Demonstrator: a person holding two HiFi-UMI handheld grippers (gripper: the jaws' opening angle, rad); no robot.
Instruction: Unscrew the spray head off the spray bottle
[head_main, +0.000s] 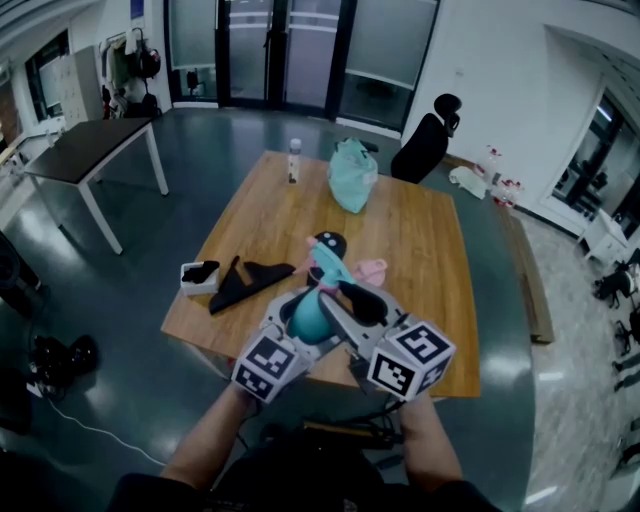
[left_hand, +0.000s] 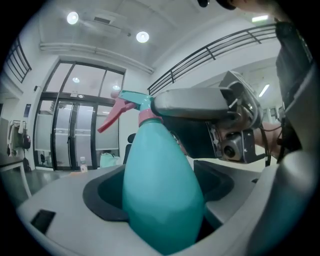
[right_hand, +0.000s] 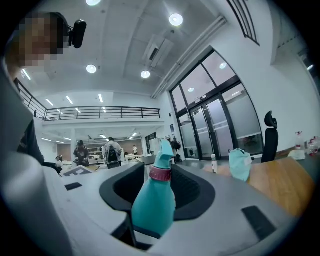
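Wooden table (head_main: 425, 245) under teal spray bottle (head_main: 312, 318)

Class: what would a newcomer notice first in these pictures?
A teal spray bottle held above the near edge of the wooden table. The left gripper clamps its body; the right gripper's open jaws flank its pink collar. A teal bag sits at the table's far end.

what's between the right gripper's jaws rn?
The spray bottle, pink collar up, standing between the open right gripper jaws; seen in right gripper view.
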